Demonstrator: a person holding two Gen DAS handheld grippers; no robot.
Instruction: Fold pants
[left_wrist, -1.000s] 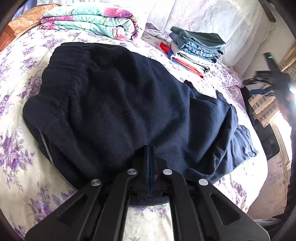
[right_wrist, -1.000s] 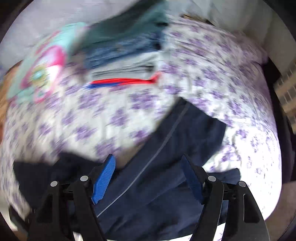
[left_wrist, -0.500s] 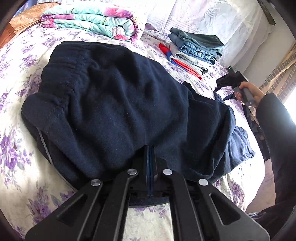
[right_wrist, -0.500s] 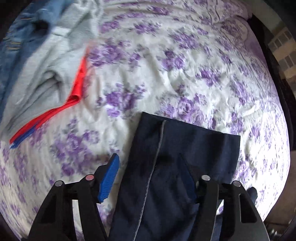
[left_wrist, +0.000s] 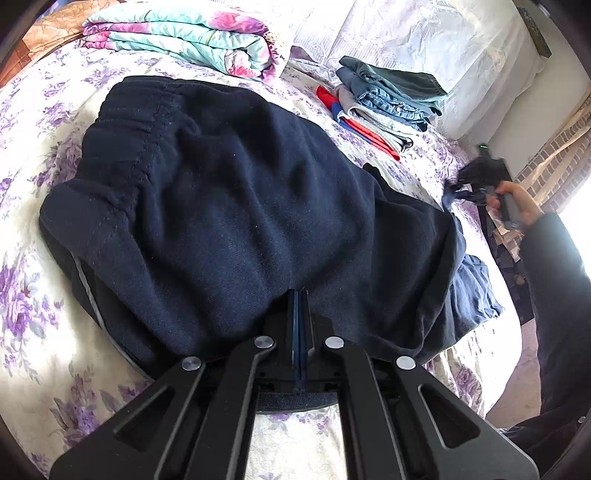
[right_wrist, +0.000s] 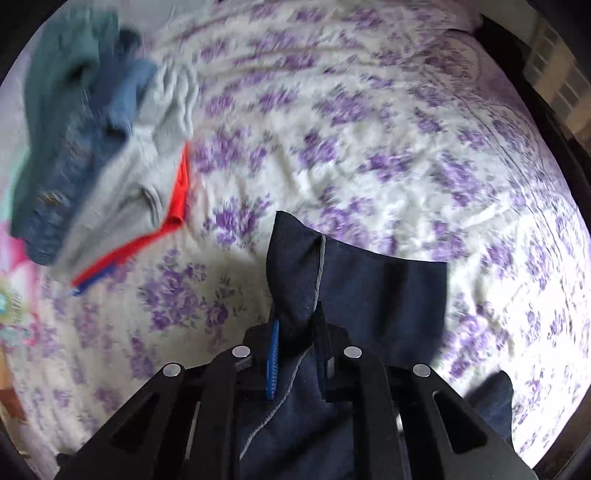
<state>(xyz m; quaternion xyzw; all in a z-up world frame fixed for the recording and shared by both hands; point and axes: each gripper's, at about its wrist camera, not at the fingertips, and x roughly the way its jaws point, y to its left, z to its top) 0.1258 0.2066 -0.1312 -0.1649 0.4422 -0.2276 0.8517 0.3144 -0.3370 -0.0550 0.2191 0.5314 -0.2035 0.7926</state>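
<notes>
Pants (left_wrist: 236, 221), dark navy, lie spread across the flowered bed (left_wrist: 33, 332) in our left wrist view, and their long axis runs from the gathered waistband (left_wrist: 125, 125) at upper left to the leg ends at far right. We keep the left gripper (left_wrist: 300, 325) pinched flat on the near edge of the cloth, about midway along. Behind sit a folded quilt (left_wrist: 184, 40) and a stack of folded clothes (left_wrist: 388, 96), both apart from the pants. At the right edge we see our right hand (left_wrist: 517, 203) with its tool down at the leg end.

From the right wrist view, the right gripper (right_wrist: 295, 339) is closing, and a bunched fold of the leg hem (right_wrist: 295, 266) already sits between its pads. The hem points away from us, up the frame, over bare bedspread.

We judge this to be the grasp before the first lengthwise fold. Next we need a firm hold on the hem, then a lift and a carry toward the waistband, with the left end kept pinned.
</notes>
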